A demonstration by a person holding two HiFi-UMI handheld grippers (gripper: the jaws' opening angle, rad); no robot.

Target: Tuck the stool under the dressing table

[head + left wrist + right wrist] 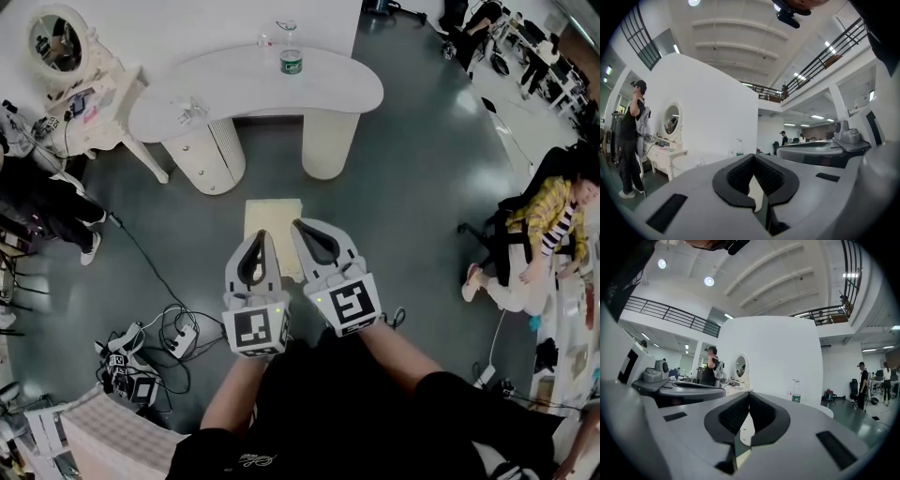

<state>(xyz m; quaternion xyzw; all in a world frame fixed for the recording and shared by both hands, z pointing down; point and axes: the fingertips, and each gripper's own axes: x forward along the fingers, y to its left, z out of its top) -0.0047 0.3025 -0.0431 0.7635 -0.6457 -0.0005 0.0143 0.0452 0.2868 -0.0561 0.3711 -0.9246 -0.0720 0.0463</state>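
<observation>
The stool (273, 212), a cream square seat, stands on the grey floor a little in front of the white kidney-shaped dressing table (328, 89), outside the gap between its two pedestals. Both grippers are held level over the stool's near half. My left gripper (263, 234) is shut with nothing between its jaws. My right gripper (299, 225) is shut and empty too, just beside it. In the left gripper view the closed left gripper (752, 156) shows a sliver of the stool (757, 191) through its gap. The right gripper view shows the same for the right gripper (749, 394).
A green-labelled bottle (292, 62) and small glass items stand on the dressing table. A small vanity with an oval mirror (56, 42) is at the far left, a person beside it. Cables and power strips (150, 345) lie left on the floor. A seated person (548, 225) is at the right.
</observation>
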